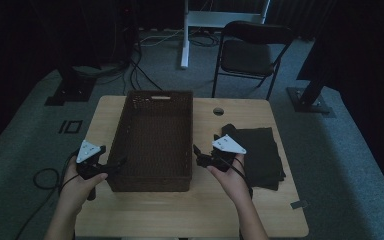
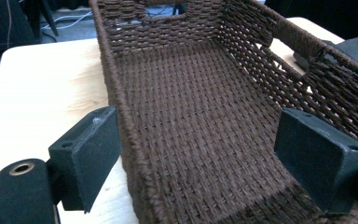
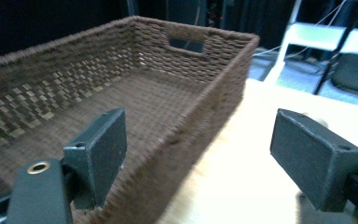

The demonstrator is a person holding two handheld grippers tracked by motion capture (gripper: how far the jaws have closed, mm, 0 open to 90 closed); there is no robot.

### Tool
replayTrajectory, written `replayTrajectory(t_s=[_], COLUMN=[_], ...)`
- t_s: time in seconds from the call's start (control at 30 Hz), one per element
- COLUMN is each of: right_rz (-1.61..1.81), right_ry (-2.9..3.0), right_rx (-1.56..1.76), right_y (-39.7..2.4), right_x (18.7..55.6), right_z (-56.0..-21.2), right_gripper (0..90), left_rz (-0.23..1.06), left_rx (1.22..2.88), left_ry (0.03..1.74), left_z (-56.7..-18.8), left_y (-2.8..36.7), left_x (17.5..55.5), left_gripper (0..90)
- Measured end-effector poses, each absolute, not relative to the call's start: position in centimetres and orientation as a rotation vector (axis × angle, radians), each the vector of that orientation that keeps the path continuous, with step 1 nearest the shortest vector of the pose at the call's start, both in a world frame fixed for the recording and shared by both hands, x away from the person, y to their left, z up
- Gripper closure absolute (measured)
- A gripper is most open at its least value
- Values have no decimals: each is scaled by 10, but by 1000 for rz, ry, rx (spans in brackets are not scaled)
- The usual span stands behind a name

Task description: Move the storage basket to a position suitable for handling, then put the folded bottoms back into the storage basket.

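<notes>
High view: I see the dark brown woven rectangular basket [image 1: 152, 140] sitting on the light wooden counter [image 1: 190, 210], a little left of its middle, with a handle slot in its far end wall. My left gripper [image 1: 111, 165] sits at the basket's near left corner and my right gripper [image 1: 200, 156] at its near right side, both just beside the rim.

In the left gripper view my fingers [image 2: 91, 151] stand wide apart and straddle the basket's left wall without pressing on it; one finger is outside over the counter, the other over the basket's inside. In the right gripper view my fingers [image 3: 100, 151] are equally wide, straddling the right wall, again gripping nothing.

A stack of folded black cloth [image 1: 260, 155] lies on the counter to the right of my right hand [image 1: 232, 180]. The basket is empty.
</notes>
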State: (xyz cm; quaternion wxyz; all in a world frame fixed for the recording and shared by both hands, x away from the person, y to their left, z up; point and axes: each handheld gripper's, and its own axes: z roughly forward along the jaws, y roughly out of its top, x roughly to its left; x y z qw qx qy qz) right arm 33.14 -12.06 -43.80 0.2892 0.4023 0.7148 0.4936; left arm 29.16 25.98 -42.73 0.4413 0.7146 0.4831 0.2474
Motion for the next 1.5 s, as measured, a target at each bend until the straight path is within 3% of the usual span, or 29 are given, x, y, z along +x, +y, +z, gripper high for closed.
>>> replayTrajectory(t_s=[0.5, 0.63, 0.8, 1.5], right_rz=[1331, 1373, 1363, 1275], right_ry=[1935, 1956, 1935, 1847], right_rx=[1089, 1053, 1030, 1079], right_y=[-148, -145, -150, -200], right_x=[316, 314, 316, 314], right_z=[-445, -446, -444, -440], right_gripper=[160, 162, 161, 165], left_rz=[606, 553, 579, 464], left_rx=[1812, 1839, 1803, 1835], left_ry=[1203, 1193, 1152, 973], left_z=[-431, -430, -426, -428], left_y=[256, 251, 241, 171], left_x=[293, 292, 294, 310], left_gripper=[145, 145, 145, 145])
